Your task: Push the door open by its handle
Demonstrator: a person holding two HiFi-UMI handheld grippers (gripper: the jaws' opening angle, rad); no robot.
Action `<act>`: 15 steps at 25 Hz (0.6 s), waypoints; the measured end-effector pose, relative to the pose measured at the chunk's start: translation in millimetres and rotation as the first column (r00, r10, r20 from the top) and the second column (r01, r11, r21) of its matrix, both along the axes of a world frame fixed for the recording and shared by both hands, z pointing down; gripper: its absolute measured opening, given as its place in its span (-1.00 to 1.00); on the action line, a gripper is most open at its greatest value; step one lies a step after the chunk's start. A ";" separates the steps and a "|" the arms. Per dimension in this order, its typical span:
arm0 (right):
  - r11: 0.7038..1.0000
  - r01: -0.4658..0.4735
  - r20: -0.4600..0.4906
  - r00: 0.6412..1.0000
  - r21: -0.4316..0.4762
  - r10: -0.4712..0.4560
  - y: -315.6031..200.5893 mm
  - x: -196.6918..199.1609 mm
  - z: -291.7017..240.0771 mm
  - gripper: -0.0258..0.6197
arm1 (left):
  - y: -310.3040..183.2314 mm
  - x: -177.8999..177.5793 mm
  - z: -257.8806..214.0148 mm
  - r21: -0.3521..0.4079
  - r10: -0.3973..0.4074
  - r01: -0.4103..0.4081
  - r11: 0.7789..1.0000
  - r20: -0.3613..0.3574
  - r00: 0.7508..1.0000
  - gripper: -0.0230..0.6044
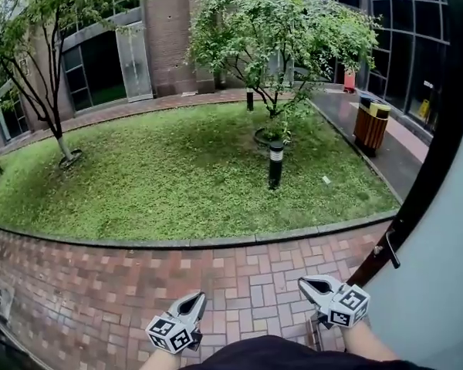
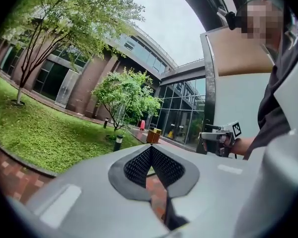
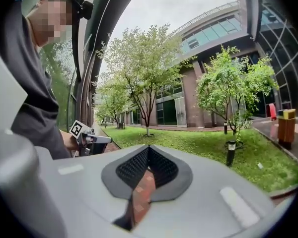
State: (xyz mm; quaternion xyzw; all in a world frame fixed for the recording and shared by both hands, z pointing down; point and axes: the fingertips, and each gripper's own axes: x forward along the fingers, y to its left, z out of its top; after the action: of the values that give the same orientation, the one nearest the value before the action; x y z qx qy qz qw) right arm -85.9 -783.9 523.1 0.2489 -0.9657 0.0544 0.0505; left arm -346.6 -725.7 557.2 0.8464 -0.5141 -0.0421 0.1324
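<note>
Beside the lawn (image 1: 177,176), a brown bin (image 1: 370,128)

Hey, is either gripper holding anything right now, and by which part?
Nothing is held. The left gripper and the right gripper both have their jaws together and empty, and neither touches the door handle.

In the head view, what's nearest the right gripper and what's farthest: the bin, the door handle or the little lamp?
1. The door handle, just to the right of the right gripper.
2. The little lamp, out in the grass.
3. The bin, far right on the path.
</note>
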 end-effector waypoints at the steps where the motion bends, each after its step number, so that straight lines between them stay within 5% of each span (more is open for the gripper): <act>1: 1.000 -0.014 -0.004 1.000 -0.009 0.014 2.2 -1.9 1.8 -0.92 | 1.2 -4.2 -0.4 -0.007 0.007 -0.007 1.000 -0.004 1.000 -0.92; 8: 0.995 -0.080 -0.023 0.997 -0.051 0.079 33.3 -4.5 19.1 -0.92 | 9.3 -9.1 10.9 -0.010 0.096 -0.096 0.995 -0.005 0.995 -0.92; 15: 0.998 -0.041 0.003 0.999 -0.042 0.041 61.7 24.2 10.1 -0.92 | 44.8 34.2 -5.6 0.001 0.066 -0.066 0.998 0.007 0.998 -0.92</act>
State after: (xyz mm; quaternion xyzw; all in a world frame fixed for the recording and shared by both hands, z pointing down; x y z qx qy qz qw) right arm -61.7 -722.2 533.2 0.2673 -0.9592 0.0759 0.0529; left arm -312.4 -681.0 551.6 0.8632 -0.4862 -0.0350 0.1313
